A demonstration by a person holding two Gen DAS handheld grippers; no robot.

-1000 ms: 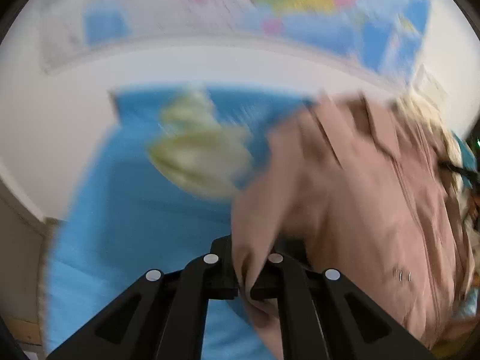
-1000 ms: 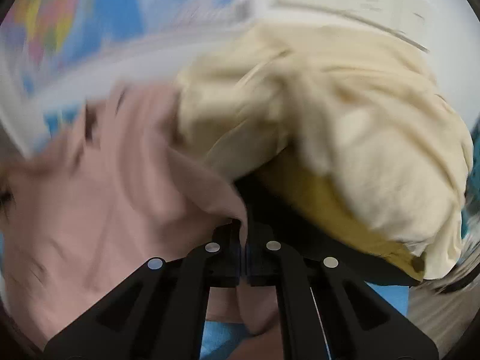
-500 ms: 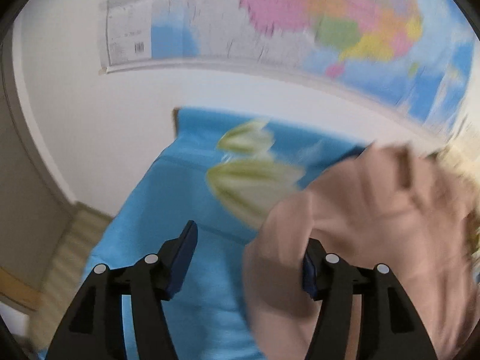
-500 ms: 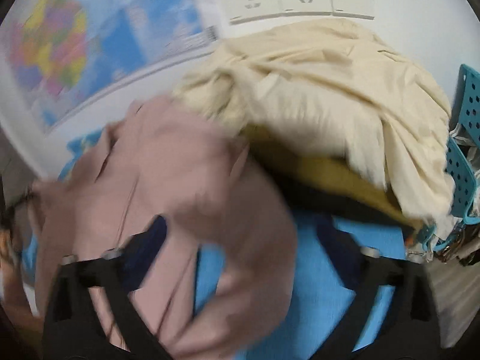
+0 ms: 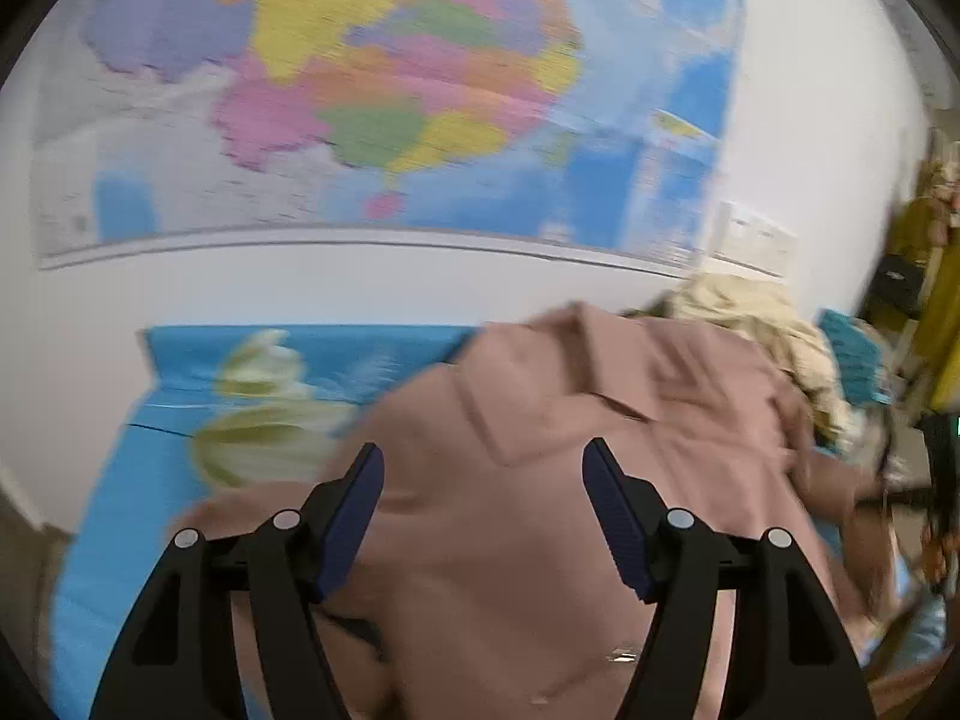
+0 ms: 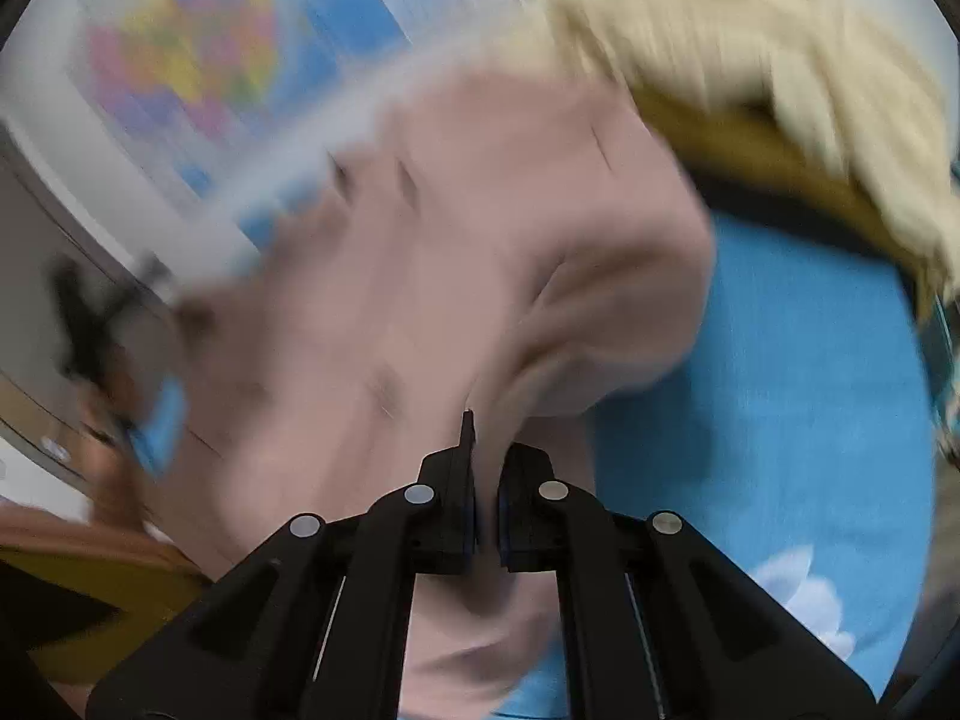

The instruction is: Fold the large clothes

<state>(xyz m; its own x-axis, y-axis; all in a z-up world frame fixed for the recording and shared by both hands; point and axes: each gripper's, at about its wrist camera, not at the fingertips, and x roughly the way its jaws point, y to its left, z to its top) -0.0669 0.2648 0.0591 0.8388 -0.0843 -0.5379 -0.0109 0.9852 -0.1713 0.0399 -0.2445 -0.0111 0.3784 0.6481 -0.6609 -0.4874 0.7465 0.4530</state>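
The pink coat (image 5: 540, 480) lies spread on the blue sheet (image 5: 120, 528), collar toward 12 o'clock. The left gripper (image 5: 483, 516) hangs above it, fingers wide apart. The right gripper (image 6: 486, 480) pinches a coat fold. Cream clothes (image 6: 780, 60) pile at 1 o'clock.

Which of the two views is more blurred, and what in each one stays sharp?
Right wrist view: strong motion blur smears the pink garment and cream cloth; only the right gripper looks sharp. Left wrist view: milder blur on the wall map; the left gripper is sharp, the fisheye bends the map's lower edge.
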